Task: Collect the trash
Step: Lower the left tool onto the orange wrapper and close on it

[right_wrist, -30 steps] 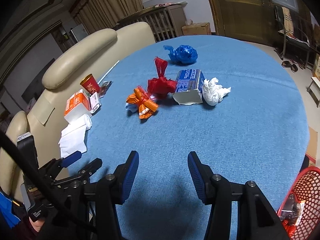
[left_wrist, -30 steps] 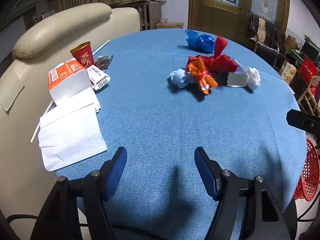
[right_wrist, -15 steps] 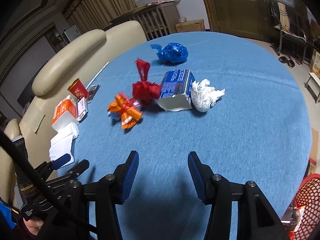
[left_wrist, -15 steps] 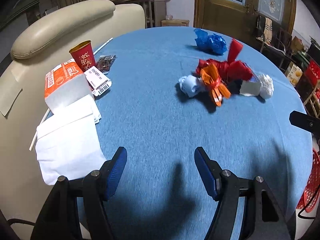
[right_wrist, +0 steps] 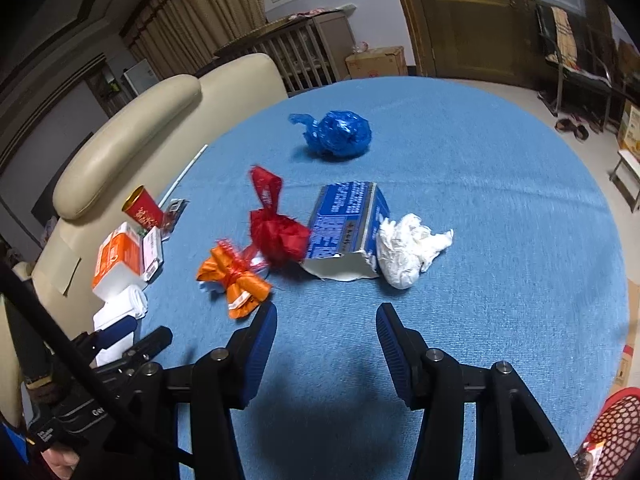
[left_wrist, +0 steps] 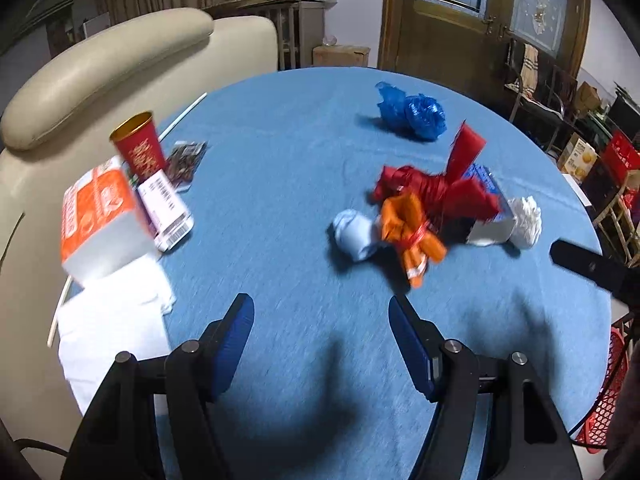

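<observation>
Trash lies in a cluster on the round blue table [right_wrist: 500, 208]: an orange bag [right_wrist: 236, 280], a red bag [right_wrist: 278, 232], a torn blue carton [right_wrist: 348, 224], a crumpled white tissue [right_wrist: 408, 250] and, farther back, a blue bag [right_wrist: 340, 134]. The left wrist view shows the orange bag [left_wrist: 412, 228], red bag [left_wrist: 436, 188], a pale blue wad [left_wrist: 356, 234] and blue bag [left_wrist: 416, 114]. My left gripper [left_wrist: 320, 316] is open and empty, short of the wad. My right gripper [right_wrist: 326, 322] is open and empty, just short of the carton.
At the table's left edge stand a red cup [left_wrist: 138, 148], an orange-white box [left_wrist: 100, 216], a barcoded packet [left_wrist: 166, 208], white napkins [left_wrist: 112, 328] and a straw [left_wrist: 182, 116]. A cream sofa [left_wrist: 104, 72] lies behind. A red mesh basket [right_wrist: 616, 432] sits low right.
Both grippers have moved forward over the table toward the trash cluster, which looks larger and closer. Both stay open.
</observation>
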### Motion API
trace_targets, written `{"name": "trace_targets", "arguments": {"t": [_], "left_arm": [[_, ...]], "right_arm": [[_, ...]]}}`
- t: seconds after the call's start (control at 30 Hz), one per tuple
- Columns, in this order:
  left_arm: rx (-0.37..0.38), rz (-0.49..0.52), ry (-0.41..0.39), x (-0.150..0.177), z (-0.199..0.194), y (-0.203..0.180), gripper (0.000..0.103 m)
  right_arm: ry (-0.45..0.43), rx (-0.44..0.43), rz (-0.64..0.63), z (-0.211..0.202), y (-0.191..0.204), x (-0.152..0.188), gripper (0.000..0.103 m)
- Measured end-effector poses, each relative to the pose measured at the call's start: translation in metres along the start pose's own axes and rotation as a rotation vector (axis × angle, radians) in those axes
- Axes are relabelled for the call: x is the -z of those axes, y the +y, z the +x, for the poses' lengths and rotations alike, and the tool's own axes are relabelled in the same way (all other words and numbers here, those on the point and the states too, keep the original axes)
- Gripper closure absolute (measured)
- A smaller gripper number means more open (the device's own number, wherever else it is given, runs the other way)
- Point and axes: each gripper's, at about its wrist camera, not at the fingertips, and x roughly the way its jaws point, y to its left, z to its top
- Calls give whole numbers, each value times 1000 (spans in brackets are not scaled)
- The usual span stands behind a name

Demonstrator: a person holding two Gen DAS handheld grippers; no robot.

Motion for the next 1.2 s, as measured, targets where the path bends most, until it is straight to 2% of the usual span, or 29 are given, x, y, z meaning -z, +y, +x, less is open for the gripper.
{"name": "trace_targets", "arguments": {"t": [0.27, 0.43, 0.7, 0.83, 0.9, 0.97, 1.13, 1.2], "left_arm": [[41, -6, 2, -30, 18, -10, 32], [97, -3, 4, -42, 29, -15, 32], [169, 24, -19, -52, 36, -24, 32], [202, 24, -6, -52, 42, -25, 33], [214, 28, -6, -52, 44, -26, 33], [233, 32, -4, -52, 45, -27, 35], [267, 44, 46, -52, 55, -32, 67], [284, 42, 57, -50, 56, -33, 73]], "right_arm": [[-6, 36, 65, 9, -30, -14, 47], [-20, 40, 110, 15, -50, -29, 47], [-25, 8, 100, 31, -51, -39, 48], [-12, 2, 96, 40, -52, -39, 55], [-6, 1, 103, 45, -54, -39, 56], [0, -5, 117, 48, -57, -38, 62], [10, -6, 127, 54, -59, -33, 68], [4, -7, 127, 52, -60, -32, 69]]}}
